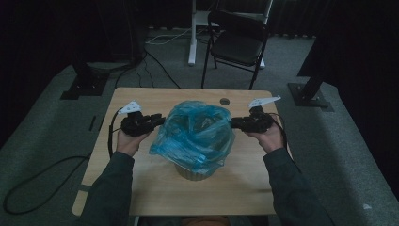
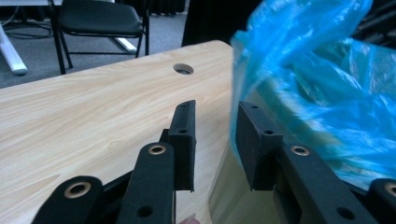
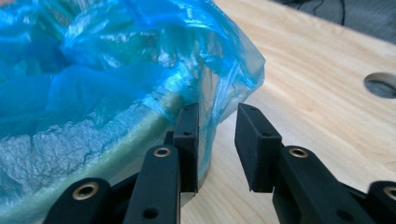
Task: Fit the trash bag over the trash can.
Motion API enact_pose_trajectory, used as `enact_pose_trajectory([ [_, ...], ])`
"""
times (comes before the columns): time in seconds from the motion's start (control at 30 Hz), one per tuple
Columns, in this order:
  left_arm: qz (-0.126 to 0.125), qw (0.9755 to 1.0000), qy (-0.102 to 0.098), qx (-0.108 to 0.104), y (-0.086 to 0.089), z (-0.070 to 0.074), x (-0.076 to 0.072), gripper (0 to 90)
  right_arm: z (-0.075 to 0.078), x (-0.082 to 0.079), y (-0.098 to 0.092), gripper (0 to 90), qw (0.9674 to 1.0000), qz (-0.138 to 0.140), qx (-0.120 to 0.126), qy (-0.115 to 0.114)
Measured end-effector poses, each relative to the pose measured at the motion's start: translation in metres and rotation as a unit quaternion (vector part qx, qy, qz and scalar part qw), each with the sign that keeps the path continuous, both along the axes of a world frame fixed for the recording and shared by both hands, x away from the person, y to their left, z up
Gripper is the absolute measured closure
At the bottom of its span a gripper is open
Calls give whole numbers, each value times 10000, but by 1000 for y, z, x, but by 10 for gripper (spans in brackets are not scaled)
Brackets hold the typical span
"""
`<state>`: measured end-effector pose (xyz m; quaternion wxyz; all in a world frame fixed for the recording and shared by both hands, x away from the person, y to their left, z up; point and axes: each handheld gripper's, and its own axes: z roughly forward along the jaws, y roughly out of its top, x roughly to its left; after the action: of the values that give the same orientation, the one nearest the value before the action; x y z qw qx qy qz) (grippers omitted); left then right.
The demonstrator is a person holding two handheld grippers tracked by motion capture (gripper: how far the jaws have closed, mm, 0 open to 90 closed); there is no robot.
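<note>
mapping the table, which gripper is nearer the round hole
The right gripper: the hole lies just beyond its jaws, while the left gripper sits across the blue bag from it.

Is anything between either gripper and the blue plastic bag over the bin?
Nothing visible. The left gripper stands open at the edge of the translucent blue plastic bag, the film hanging in its gap. The right gripper is open too, with the bag's skirt between its jaws.

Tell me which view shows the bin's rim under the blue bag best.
The right gripper view: the bin's rim curves pale green under the blue bag. The high view shows the bin's base below the bag; the left gripper view shows its wall faintly.
</note>
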<state>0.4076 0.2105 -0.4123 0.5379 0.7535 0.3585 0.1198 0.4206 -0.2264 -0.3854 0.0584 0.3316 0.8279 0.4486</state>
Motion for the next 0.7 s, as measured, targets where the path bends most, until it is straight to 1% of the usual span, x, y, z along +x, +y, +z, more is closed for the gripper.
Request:
enact_pose_trajectory([
  [0.03, 16, 10000, -2, -60, 2, 1, 0, 668, 2, 0, -2, 685, 9999, -46, 70, -63],
  [0.13, 30, 9999, -66, -142, 6, 5, -1, 650, 5, -1, -5, 660, 9998, -80, 130, -126],
  [0.17, 23, 9998, -120, -174, 7, 9, -1, 635, 9, -1, -7, 651, 9995, -103, 220, -221],
  [0.2, 23, 9998, -120, -174, 7, 9, -1, 627, 9, -1, -7, 651, 9995, -103, 220, -221],
  [0.23, -43, 9997, -162, -205, 6, 12, 0, 618, 13, -1, -7, 630, 9989, -89, 339, -323],
  [0.27, -43, 9997, -162, -205, 6, 12, 0, 610, 13, -1, -7, 630, 9989, -89, 339, -323],
  [0.3, -108, 9995, -194, -204, 5, 14, 0, 610, 15, -1, -7, 617, 9986, -81, 382, -345],
  [0.33, -138, 9995, -214, -206, 4, 15, 0, 604, 17, -1, -6, 610, 9983, -81, 416, -404],
  [0.37, -193, 9993, -254, -219, 0, 18, 1, 587, 19, 0, -3, 605, 9983, -15, 429, -393],
  [0.4, -193, 9993, -254, -219, 0, 18, 1, 578, 19, 0, -3, 605, 9983, -15, 429, -393],
  [0.43, -267, 9990, -304, -202, -3, 21, 2, 574, 21, 2, 2, 602, 9984, 48, 376, -425],
  [0.53, -333, 9986, -343, -220, -7, 23, 3, 562, 21, 4, 6, 598, 9984, 63, 349, -451],
  [0.57, -354, 9985, -375, -200, -11, 26, 5, 558, 22, 8, 10, 590, 9984, 77, 340, -450],
  [0.67, -374, 9985, -372, -145, -15, 28, 8, 561, 23, 12, 14, 577, 9984, 52, 331, -465],
  [0.7, -394, 9984, -364, -168, -18, 29, 11, 569, 24, 16, 17, 575, 9983, 64, 391, -428],
])
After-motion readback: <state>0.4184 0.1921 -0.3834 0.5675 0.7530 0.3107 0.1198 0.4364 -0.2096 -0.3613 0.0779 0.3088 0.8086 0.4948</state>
